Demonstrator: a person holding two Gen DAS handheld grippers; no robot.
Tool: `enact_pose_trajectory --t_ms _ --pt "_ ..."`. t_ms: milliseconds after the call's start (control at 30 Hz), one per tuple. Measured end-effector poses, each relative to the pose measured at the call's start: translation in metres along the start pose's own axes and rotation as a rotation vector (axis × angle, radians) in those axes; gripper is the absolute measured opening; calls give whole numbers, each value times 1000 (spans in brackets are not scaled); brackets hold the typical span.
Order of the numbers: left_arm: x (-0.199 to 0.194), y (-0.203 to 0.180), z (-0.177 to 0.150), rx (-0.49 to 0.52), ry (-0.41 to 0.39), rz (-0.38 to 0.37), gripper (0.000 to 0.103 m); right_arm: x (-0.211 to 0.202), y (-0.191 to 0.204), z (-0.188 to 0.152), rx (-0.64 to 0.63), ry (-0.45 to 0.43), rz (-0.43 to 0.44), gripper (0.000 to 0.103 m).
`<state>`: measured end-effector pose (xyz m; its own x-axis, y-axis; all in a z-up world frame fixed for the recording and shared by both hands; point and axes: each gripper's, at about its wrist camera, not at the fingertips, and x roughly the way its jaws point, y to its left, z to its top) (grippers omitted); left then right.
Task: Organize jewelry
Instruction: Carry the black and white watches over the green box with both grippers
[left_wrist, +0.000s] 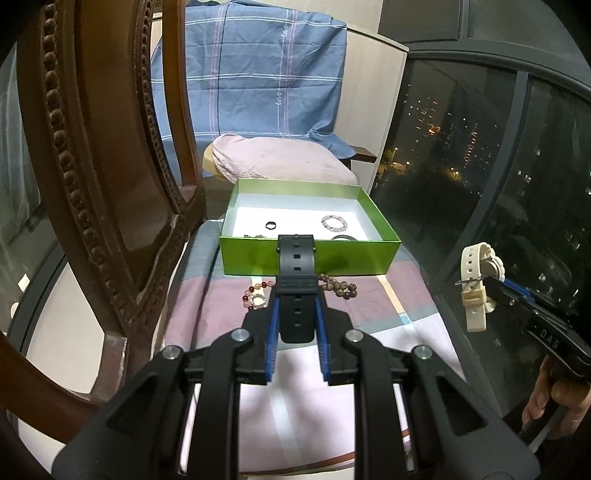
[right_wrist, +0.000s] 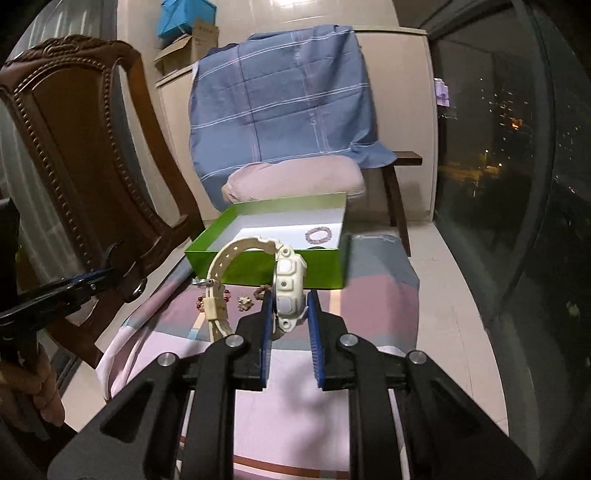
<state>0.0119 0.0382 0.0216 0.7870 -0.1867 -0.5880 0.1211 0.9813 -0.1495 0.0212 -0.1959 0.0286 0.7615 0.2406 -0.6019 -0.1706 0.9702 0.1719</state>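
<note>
My left gripper (left_wrist: 296, 295) is shut on a black watch (left_wrist: 296, 273), whose strap stands up in front of the green box (left_wrist: 310, 258). My right gripper (right_wrist: 290, 301) is shut on a white watch (right_wrist: 289, 284) by its case, with the strap arching to the left. From the left wrist view the white watch (left_wrist: 480, 280) hangs at the right. Inside the box lie a black ring (left_wrist: 270, 225) and a pale bead bracelet (left_wrist: 334, 222). Bead bracelets (left_wrist: 341, 288) lie on the cloth just before the box.
The box sits on a stool covered with a pink, grey and white checked cloth (left_wrist: 369, 306). A carved brown chair (left_wrist: 103, 184) stands close at the left. Behind is a cushioned seat (right_wrist: 295, 181) draped in blue cloth. Dark windows (left_wrist: 480, 166) run along the right.
</note>
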Motion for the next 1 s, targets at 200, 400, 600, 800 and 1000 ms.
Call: enact_pose_trajectory --t_ms 200,400,600,800,1000 --pt "3 -9 -3 9 4 15 18 1 -3 3 3 -18 -9 18" --pt "8 -8 -4 9 17 24 18 0 0 0 -15 -21 -3 18" --pt "7 -7 -3 7 14 26 18 3 1 0 -20 -13 -5 18" --pt "7 -7 -3 6 16 24 18 4 4 0 -29 -6 0 18" --pt "7 -7 -4 6 17 26 18 6 6 -1 -31 -3 5 18"
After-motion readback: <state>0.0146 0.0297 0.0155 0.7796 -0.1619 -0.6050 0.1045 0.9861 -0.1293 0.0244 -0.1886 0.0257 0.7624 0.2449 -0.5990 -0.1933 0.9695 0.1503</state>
